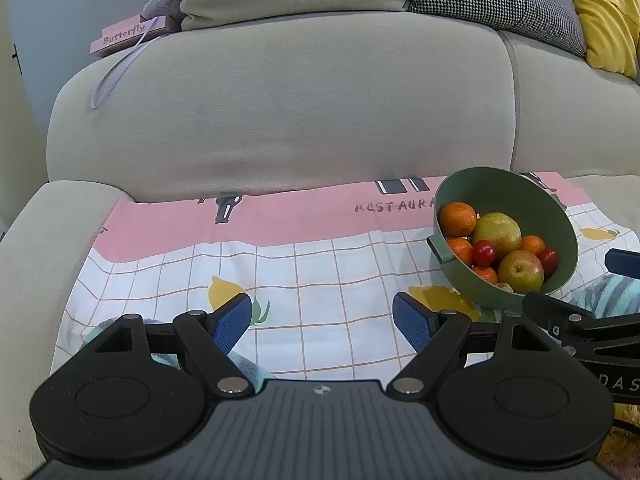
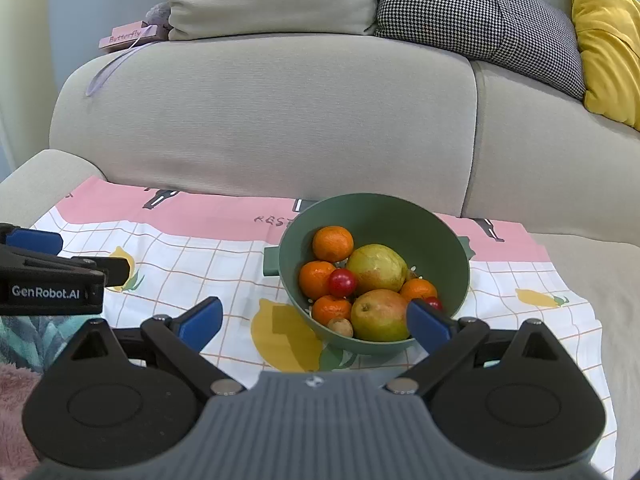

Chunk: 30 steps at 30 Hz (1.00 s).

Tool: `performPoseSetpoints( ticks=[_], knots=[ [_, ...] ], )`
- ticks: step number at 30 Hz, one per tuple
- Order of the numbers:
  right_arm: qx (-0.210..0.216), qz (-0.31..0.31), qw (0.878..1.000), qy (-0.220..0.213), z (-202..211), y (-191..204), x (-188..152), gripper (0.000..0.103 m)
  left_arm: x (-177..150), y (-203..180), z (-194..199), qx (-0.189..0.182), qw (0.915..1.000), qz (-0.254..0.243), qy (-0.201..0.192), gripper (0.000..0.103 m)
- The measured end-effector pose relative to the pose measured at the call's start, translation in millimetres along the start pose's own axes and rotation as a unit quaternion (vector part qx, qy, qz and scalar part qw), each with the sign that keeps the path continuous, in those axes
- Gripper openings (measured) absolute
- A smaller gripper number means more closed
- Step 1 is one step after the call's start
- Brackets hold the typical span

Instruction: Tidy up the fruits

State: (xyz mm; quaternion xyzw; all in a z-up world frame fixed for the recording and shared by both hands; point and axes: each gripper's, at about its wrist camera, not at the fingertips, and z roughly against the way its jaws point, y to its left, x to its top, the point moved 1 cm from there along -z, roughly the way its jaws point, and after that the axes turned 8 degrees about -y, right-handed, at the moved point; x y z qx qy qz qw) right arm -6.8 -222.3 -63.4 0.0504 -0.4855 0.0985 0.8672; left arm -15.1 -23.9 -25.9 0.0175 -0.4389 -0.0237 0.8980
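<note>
Fruits: round, smooth, may roll; pinch around the middle.
Bowl: on cloth, full.
Left claw: spread, empty.
Right claw: spread, empty.

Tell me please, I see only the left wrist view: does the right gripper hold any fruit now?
Observer: No. In the right wrist view the right gripper is open and empty, its jaws wide apart just in front of the green bowl.
Operator: Can you see my left gripper from there?
Observer: Yes. The left gripper shows side on at the far left, with a GenRobot.AI label on it.
Operator: Is there anything near the cloth that I miss?
Observer: A pink fluffy fabric lies beside the teal towel, at the lower left.
</note>
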Motion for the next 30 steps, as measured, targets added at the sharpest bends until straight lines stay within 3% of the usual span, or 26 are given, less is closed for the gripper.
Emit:
performPoseSetpoints(
  ticks=[30],
  knots=[
    [-0.002, -0.008, 1.0, 0.015, -2.5, 0.0, -1.4, 0.095, 0.0, -2.9, 6.5, 0.005, 0.9996, -0.008, -0.027, 0.094]
  ],
)
